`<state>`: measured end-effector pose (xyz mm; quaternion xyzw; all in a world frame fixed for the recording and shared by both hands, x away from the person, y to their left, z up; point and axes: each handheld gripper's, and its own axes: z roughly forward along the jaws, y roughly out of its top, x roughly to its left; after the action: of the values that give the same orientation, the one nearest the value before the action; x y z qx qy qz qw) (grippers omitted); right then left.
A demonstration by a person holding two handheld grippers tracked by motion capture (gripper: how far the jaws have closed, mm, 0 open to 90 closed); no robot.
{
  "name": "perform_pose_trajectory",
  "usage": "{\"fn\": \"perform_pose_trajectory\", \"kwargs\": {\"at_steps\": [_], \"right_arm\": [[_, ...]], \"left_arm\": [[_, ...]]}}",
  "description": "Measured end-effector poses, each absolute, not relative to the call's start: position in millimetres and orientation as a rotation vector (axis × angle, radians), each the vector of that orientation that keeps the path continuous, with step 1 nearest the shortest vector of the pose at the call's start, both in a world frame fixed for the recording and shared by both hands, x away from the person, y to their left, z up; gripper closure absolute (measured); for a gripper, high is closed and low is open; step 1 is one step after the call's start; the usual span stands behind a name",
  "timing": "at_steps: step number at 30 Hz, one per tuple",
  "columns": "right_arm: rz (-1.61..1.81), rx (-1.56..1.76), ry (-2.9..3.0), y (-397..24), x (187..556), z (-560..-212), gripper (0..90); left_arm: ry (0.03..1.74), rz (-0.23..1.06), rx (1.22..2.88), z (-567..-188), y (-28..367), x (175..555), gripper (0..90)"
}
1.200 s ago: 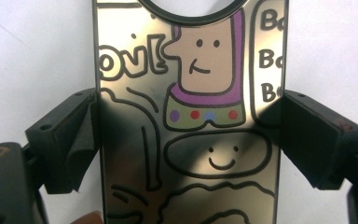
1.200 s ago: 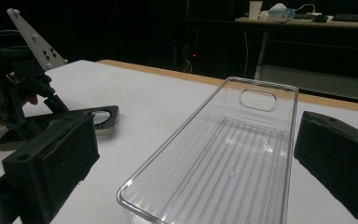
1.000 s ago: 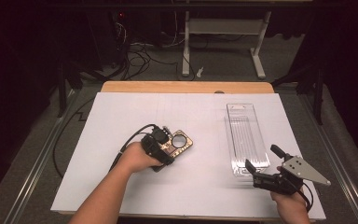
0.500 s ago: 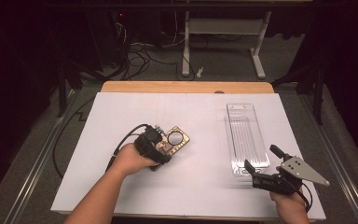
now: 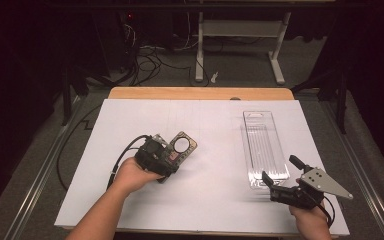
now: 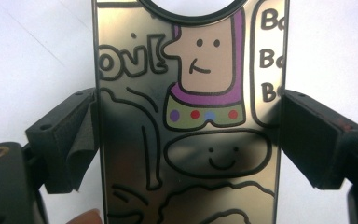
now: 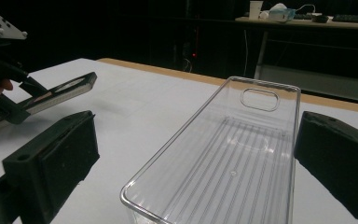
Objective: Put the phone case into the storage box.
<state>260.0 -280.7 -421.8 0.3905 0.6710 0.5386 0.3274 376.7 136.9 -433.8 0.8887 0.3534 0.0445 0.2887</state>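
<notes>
Gripping a shiny, cartoon-printed phone case (image 6: 189, 116) by its long edges, the left gripper (image 5: 156, 157) holds it well left of the clear tray (image 5: 265, 147), its pads pressed to both sides. The case has a round hole near its far end and tilts up off the white table (image 5: 215, 190). Bare tabletop lies between case and tray. Just beside the tray's near end, the right gripper (image 5: 284, 179) has its jaws wide apart, holding nothing.
</notes>
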Motion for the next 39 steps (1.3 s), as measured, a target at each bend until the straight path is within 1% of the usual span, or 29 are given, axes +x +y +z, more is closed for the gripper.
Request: {"fn": "perform_pose_trajectory", "kwargs": {"at_steps": [2, 7, 8, 12, 15, 20, 24, 26, 27, 39], "right_arm": [[1.41, 1.024, 1.757, -280.5, 260.0, -421.8, 0.2], [1.409, 1.024, 1.759, -279.5, 259.8, -422.0, 0.2], [1.408, 1.024, 1.761, -279.3, 259.8, -422.1, 0.2], [1.407, 1.021, 1.762, -279.0, 259.9, -422.1, 0.2], [1.408, 1.018, 1.76, -279.3, 259.7, -422.0, 0.2], [1.411, 1.016, 1.75, -281.2, 259.2, -421.9, 0.2], [1.409, 1.015, 1.75, -280.5, 259.6, -421.9, 0.2], [1.409, 1.01, 1.752, -279.7, 259.4, -421.7, 0.2], [1.409, 1.009, 1.753, -279.5, 259.3, -421.6, 0.2], [1.409, 1.011, 1.751, -279.2, 258.9, -421.7, 0.2]], "left_arm": [[0.943, 0.107, 2.342, -434.1, 139.5, 374.4, 13.4], [0.923, 0.128, 2.306, -435.5, 141.4, 366.8, 13.4], [0.919, 0.108, 2.301, -435.7, 142.1, 366.1, 13.3], [0.913, 0.101, 2.273, -436.1, 144.0, 362.2, 13.3], [0.902, 0.11, 2.251, -436.6, 145.9, 358.0, 13.3], [0.884, 0.181, 2.215, -435.3, 151.5, 346.9, 13.4], [0.89, 0.145, 2.172, -436.8, 158.7, 340.7, 13.4], [0.888, 0.15, 2.158, -437.5, 161.4, 337.3, 13.3], [0.875, 0.13, 2.147, -437.8, 162.8, 336.4, 13.3], [0.849, 0.175, 2.058, -438.5, 171.9, 326.0, 13.3]]}}
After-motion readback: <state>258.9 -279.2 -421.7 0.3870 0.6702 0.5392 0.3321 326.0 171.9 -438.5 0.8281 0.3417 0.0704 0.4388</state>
